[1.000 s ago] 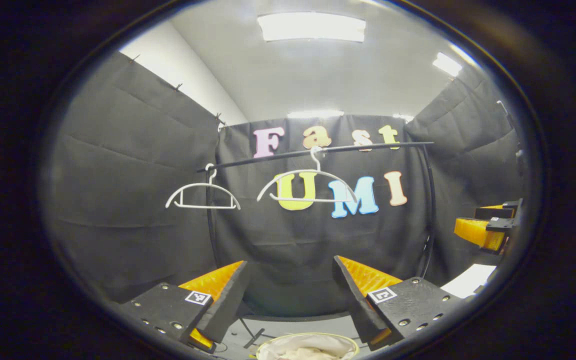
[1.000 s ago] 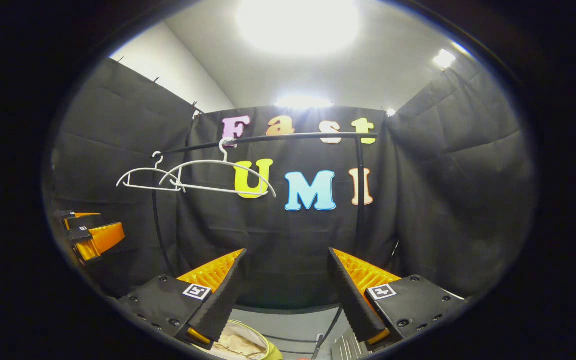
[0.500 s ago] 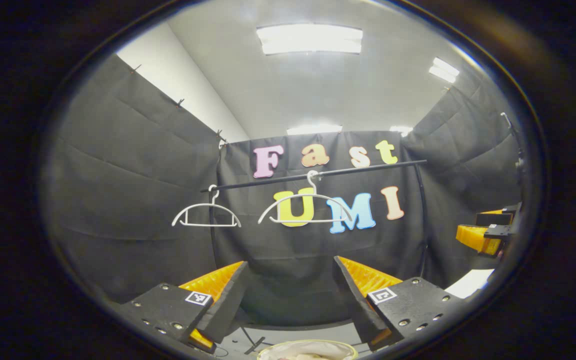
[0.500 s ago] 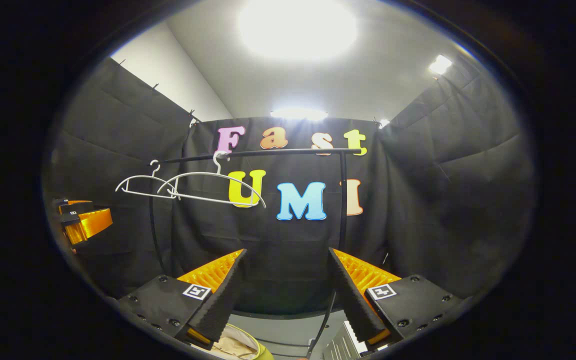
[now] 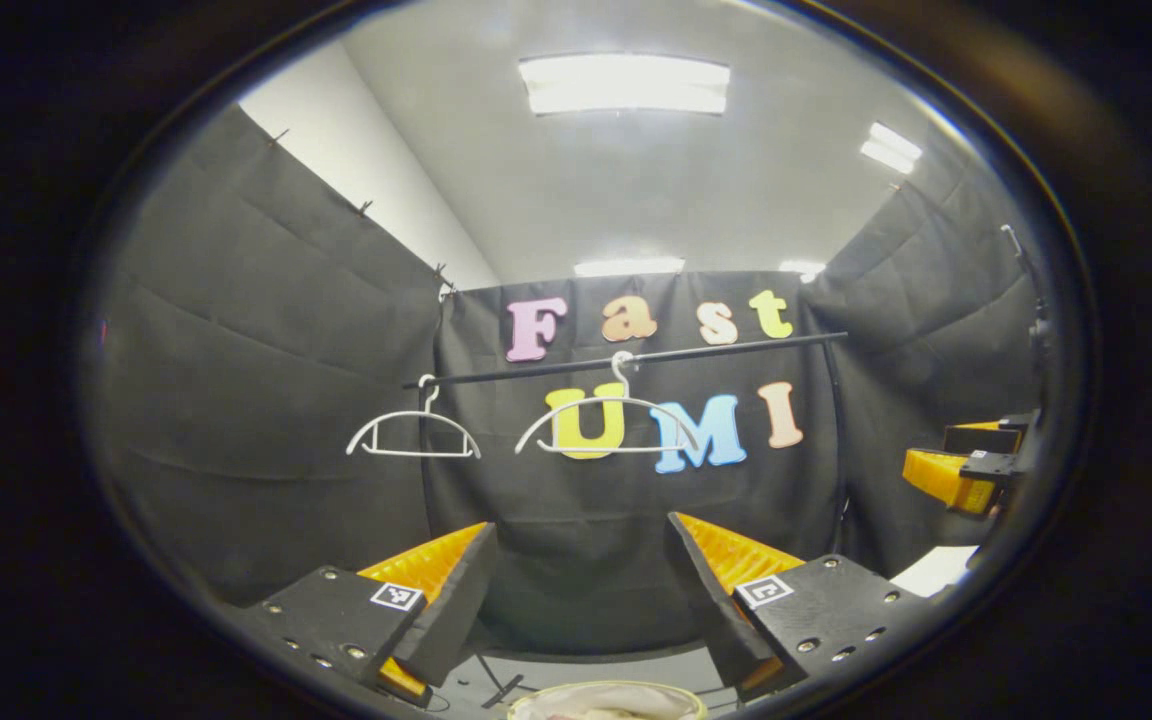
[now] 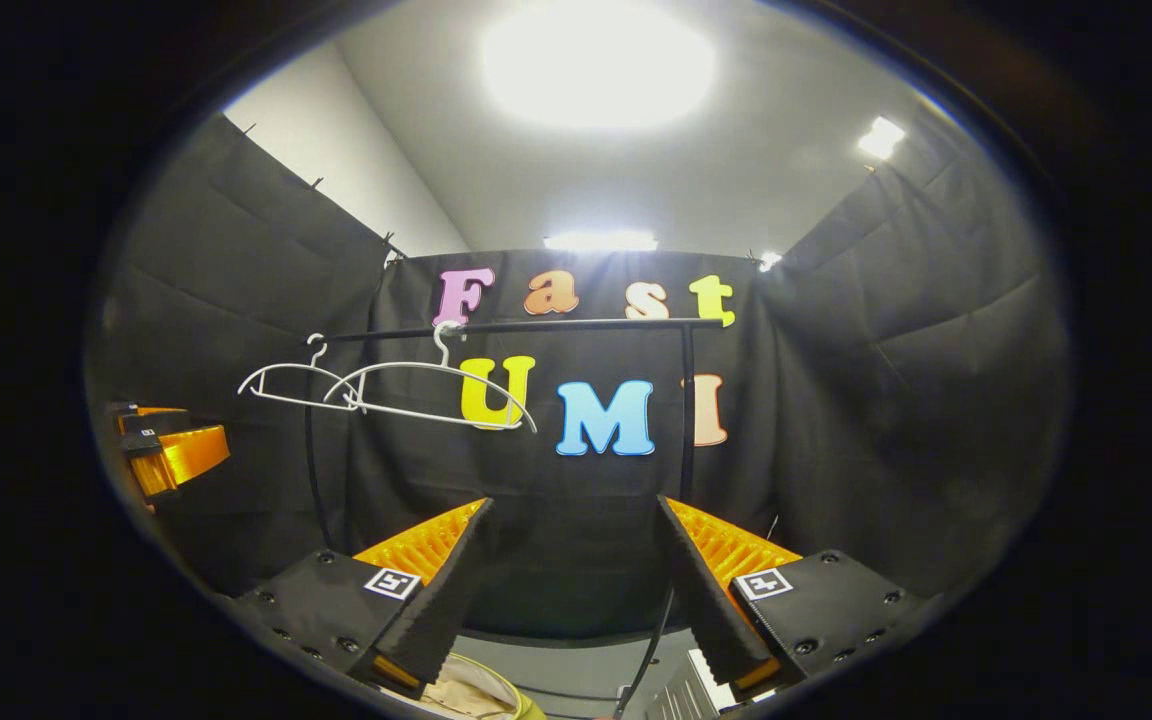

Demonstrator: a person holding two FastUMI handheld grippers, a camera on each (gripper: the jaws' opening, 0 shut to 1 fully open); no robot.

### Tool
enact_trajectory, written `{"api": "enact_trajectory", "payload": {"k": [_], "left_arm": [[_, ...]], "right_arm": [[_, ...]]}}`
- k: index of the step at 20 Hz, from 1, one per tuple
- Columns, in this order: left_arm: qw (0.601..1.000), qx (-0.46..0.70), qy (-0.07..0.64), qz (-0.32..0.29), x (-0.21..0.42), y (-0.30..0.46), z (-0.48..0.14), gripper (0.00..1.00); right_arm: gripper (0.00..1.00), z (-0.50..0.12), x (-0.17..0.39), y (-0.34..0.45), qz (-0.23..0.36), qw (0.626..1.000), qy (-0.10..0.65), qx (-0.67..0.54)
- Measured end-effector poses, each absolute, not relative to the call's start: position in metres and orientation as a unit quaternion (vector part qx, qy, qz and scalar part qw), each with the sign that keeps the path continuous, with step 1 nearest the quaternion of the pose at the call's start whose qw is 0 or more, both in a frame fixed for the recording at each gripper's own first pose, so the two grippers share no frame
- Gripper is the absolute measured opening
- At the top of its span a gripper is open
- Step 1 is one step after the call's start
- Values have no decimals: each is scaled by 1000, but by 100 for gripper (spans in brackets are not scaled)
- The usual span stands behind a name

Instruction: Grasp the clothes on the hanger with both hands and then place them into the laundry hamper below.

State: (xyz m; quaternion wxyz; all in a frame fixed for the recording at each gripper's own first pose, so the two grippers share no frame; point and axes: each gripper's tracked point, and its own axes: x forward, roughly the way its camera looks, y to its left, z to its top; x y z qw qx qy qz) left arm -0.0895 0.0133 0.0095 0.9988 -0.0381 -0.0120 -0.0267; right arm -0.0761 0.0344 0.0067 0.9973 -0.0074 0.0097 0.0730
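Black cloth walls all round, with a thin black rail (image 5: 626,357) across the back. Going left to right, two bare white plastic hangers (image 5: 414,432) (image 5: 608,425) dangle from it. Left tongs (image 5: 576,590) and right tongs (image 6: 568,585) are both spread wide, nothing in them. Pale crumpled clothes (image 5: 604,705) sit in the round yellow-rimmed laundry hamper (image 6: 516,700) below. Looks basically done to me, nothing left to grab.

No legible text: small square black-and-white marker tags (image 5: 396,596) sit on the hand-held gripper fingers, carrying patterns, not words.
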Motion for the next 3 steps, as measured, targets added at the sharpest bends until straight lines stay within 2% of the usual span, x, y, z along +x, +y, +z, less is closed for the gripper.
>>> {"api": "enact_trajectory", "payload": {"k": [3], "left_arm": [[999, -38, -10, -27, -87, 13, 7, 100]], "right_arm": [[96, 1, -72, 31, 70, 997, 19, -6]]}}
